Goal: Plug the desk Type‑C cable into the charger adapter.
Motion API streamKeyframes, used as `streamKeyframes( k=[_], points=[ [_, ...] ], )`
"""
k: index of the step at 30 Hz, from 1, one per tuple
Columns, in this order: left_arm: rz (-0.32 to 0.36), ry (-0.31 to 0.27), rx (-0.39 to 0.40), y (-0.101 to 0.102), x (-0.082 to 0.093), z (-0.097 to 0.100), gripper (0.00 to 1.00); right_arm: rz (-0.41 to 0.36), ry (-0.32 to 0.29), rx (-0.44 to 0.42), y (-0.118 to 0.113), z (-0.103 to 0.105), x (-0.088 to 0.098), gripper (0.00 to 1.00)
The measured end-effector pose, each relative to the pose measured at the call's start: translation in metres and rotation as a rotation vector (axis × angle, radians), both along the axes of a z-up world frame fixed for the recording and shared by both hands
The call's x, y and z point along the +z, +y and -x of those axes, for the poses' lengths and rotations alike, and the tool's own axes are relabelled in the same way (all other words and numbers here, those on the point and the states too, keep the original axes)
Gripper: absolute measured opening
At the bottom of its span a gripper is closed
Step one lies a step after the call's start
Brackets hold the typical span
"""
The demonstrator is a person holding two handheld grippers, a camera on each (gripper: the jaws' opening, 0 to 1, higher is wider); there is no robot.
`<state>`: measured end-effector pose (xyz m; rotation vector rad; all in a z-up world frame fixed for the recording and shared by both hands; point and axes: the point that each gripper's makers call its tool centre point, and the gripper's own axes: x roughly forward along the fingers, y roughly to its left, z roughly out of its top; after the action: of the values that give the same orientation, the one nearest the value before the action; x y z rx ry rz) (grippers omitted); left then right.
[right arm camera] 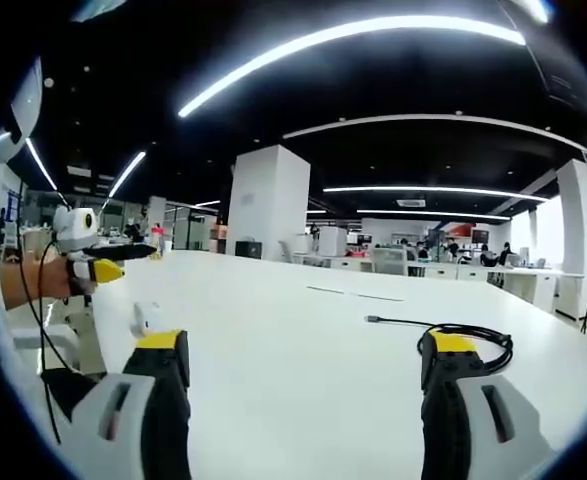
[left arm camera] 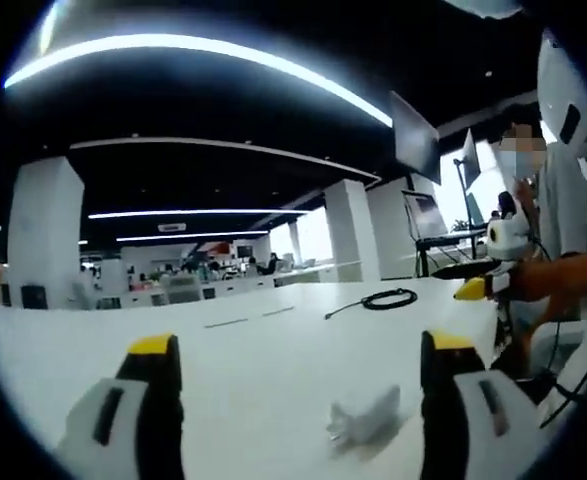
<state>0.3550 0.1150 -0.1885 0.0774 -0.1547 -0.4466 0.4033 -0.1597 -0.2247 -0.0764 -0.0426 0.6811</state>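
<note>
Left gripper (left arm camera: 293,385): fingers apart, nothing held, hovering over the white tabletop (left arm camera: 223,360). Small white charger adapter (left arm camera: 365,420) lies between them, close ahead. Coiled black Type-C cable (left arm camera: 388,298) sits well beyond on the tabletop, loose plug end trailing toward the middle. Right gripper (right arm camera: 308,385): fingers apart, empty; cable (right arm camera: 468,335) just past its right finger. Judgement: neither item picked up yet. Clamp the adapter squarely, port facing out; take the cable close behind its plug so it cannot flex during insertion.
</note>
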Motion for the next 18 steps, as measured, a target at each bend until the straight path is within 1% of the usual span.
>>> streamKeyframes(
  k=[7,12,15,18],
  points=[
    [-0.001,0.052,0.020,0.005,-0.009,-0.003,1.00,-0.007,0.006,-0.006,0.001,0.001,0.002,1.00],
    [-0.004,0.052,0.021,0.005,-0.010,-0.005,1.00,-0.013,0.018,-0.002,0.000,0.000,0.000,1.00],
    [-0.030,0.063,0.021,0.005,-0.013,-0.006,1.00,0.002,0.025,0.003,0.001,-0.003,-0.001,1.00],
    [-0.030,0.057,0.024,0.006,-0.012,-0.007,1.00,0.019,0.031,0.015,-0.001,-0.012,-0.001,1.00]
  ],
)
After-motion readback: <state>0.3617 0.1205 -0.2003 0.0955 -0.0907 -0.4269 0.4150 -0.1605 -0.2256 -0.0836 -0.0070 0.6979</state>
